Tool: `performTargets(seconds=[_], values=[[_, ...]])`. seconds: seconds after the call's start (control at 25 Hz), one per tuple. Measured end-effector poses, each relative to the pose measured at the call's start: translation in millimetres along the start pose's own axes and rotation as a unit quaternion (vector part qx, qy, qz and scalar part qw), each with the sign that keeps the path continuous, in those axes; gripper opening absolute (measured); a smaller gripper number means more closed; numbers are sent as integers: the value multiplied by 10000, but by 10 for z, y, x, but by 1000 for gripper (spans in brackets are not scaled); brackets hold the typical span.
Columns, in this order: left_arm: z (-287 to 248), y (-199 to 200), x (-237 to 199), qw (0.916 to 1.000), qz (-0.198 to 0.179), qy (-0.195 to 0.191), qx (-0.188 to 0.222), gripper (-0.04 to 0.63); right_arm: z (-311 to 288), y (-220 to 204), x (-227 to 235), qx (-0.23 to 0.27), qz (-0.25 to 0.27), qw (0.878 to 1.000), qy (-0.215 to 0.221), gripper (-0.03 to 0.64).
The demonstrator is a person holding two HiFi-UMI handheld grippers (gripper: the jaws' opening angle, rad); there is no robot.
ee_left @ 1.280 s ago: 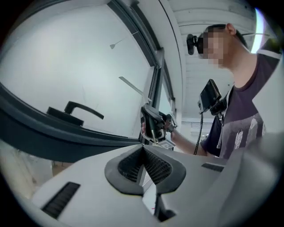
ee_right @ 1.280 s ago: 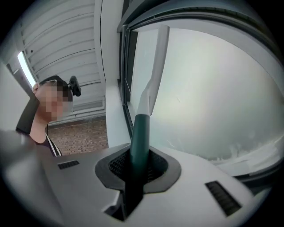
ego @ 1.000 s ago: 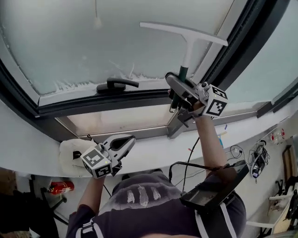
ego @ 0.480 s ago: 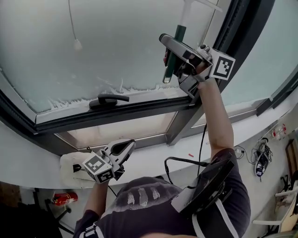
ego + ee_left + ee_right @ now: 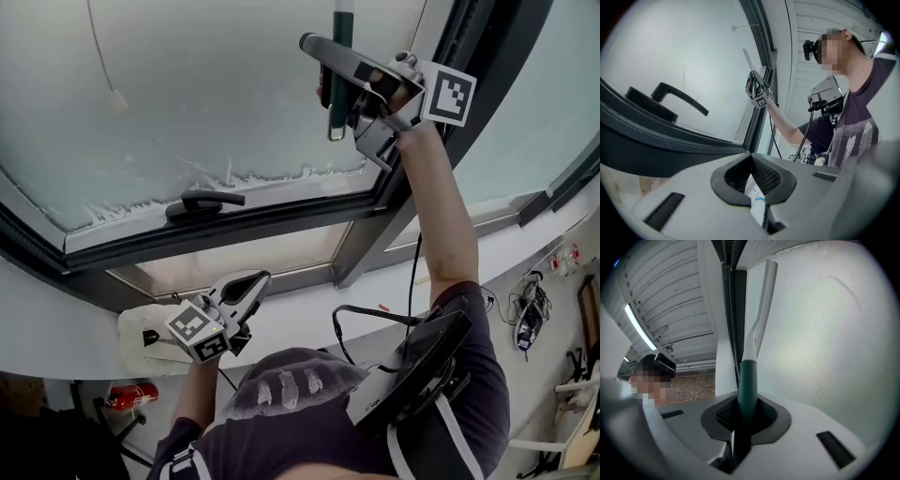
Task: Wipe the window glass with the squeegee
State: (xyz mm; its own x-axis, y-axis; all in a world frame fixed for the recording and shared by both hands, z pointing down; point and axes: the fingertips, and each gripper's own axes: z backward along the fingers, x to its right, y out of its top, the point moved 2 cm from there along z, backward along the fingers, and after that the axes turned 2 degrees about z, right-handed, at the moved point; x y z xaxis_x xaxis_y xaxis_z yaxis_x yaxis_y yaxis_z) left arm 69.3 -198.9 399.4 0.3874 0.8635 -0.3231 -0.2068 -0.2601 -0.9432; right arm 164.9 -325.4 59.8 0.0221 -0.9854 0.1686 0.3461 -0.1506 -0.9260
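Observation:
The squeegee (image 5: 749, 376) has a dark green handle and a white neck leading up to its blade (image 5: 765, 291), which lies against the frosted window glass (image 5: 206, 84). My right gripper (image 5: 330, 58) is raised high by the pane's right frame and is shut on the green handle (image 5: 337, 117). In the head view the blade is cut off by the top edge. The left gripper view shows the right gripper (image 5: 757, 90) and the blade (image 5: 748, 57) from the side. My left gripper (image 5: 253, 283) hangs low by the sill, shut with nothing in it (image 5: 751, 176).
A black window handle (image 5: 201, 200) sits on the lower sash, and dark frame bars (image 5: 403, 187) run along the pane's right side. A white cloth-like thing (image 5: 141, 323) lies on the sill near the left gripper. Cables (image 5: 525, 314) and a red extinguisher (image 5: 127, 396) are on the floor.
My right gripper has carried the squeegee upward along the glass, and the blade has left the top of the head view. The left gripper has stayed low by the sill.

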Motion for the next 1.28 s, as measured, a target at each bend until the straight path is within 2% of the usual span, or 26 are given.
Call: performTargets(seconds=[0.68, 1.04, 1.28], values=[[14, -76, -79, 9998, 180, -32, -97, 5, 36, 28, 22, 372, -24, 9993, -11, 35], [67, -157, 32, 9995, 245, -45, -178, 5, 173, -178, 9, 393, -272, 9988, -140, 35], [137, -323, 145, 9993, 315, 15, -209, 5, 301, -495, -21, 341, -441, 9982, -219, 35]])
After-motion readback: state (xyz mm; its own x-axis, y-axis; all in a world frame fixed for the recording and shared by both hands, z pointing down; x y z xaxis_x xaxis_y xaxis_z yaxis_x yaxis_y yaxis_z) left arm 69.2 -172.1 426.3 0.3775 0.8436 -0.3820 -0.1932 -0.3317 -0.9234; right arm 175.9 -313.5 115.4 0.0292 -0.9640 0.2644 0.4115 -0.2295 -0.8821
